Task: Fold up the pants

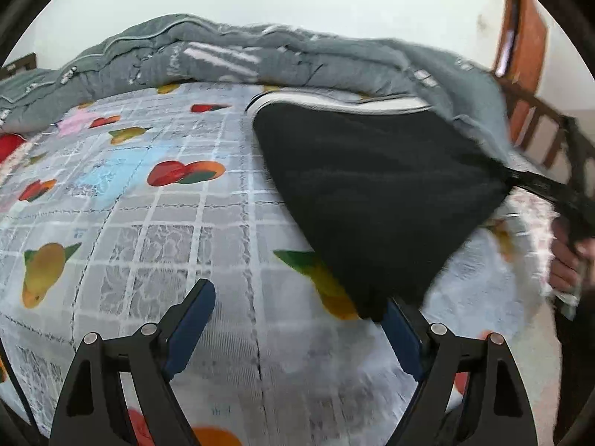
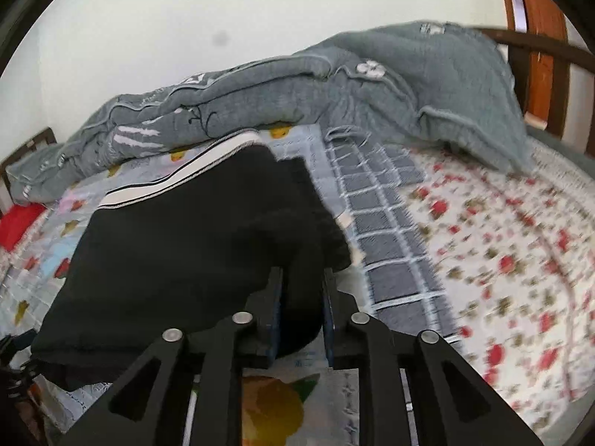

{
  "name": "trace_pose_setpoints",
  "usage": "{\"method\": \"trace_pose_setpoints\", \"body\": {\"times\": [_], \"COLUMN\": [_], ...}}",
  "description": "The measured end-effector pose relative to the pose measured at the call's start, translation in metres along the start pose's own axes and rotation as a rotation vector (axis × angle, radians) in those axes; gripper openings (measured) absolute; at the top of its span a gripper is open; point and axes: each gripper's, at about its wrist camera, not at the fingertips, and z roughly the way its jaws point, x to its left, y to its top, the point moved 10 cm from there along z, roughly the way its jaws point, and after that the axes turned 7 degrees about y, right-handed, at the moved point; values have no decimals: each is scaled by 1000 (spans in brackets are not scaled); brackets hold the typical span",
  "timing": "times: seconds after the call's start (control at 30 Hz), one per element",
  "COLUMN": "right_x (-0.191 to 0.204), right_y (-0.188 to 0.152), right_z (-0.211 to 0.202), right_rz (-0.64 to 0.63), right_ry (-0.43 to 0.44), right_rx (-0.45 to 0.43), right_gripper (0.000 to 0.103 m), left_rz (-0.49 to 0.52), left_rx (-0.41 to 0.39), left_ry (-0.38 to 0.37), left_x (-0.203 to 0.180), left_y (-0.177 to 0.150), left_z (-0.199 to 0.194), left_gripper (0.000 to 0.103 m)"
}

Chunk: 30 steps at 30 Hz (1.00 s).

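The black pants (image 1: 372, 193) with a white striped waistband lie folded on the fruit-print bedsheet (image 1: 156, 223). My left gripper (image 1: 297, 304) is open just above the sheet; its right finger (image 1: 399, 329) touches the pants' near corner, with no cloth between the fingers. My right gripper (image 2: 301, 297) is shut on the near edge of the pants (image 2: 186, 252) and lifts it. The right gripper also shows at the right edge of the left wrist view (image 1: 539, 186), pulling the cloth's corner taut.
A rumpled grey quilt (image 1: 223, 59) lies along the far side of the bed by the white wall. A grey checked cloth (image 2: 386, 223) and a red-flowered sheet (image 2: 502, 252) lie right of the pants. A brown wooden bed rail (image 1: 543, 126) stands at the right.
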Motion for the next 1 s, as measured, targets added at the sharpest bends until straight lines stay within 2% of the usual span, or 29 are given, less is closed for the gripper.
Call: {"method": "trace_pose_setpoints", "body": {"times": [0.1,0.23,0.33,0.4,0.43,0.5,0.57,0.63,0.77,0.8,0.93,1.0], "right_x": [-1,2,-1,-8,-11,-14,-13,-14,-19,-20,-12,-10], "right_y": [11,20,8,-10,-19,-30,-31,-25,3,9,30,35], "right_z": [-19,-24,-3,15,21,22,18,11,6,10,39,56], "right_rz": [-14,-11,-18,-9,7,11,-12,-7,53,65,88,66], "right_ry": [-29,-17,-40,-57,-52,-41,-35,-16,24,36,109,117], "right_rx": [-43,-59,3,64,79,77,85,78,21,19,55,81], "right_gripper": [20,20,20,22,22,22,23,24,37,37,42,55], "left_rz": [-5,-46,-64,-62,-69,-88,-77,-101,-178,-193,-216,-219], "left_rx": [-57,-43,-7,49,73,46,51,63,86,89,91,94], "left_ry": [-50,-13,-16,31,27,13,-5,-56,-117,-135,-168,-179], "left_x": [2,4,-4,-6,-8,-9,-9,-7,4,5,8,8], "left_y": [5,31,41,33,27,24,26,31,43,46,54,58], "left_z": [-19,-8,14,36,45,48,48,49,58,60,69,74], "left_gripper": [86,85,85,87,87,88,88,88,87,86,86,86]}}
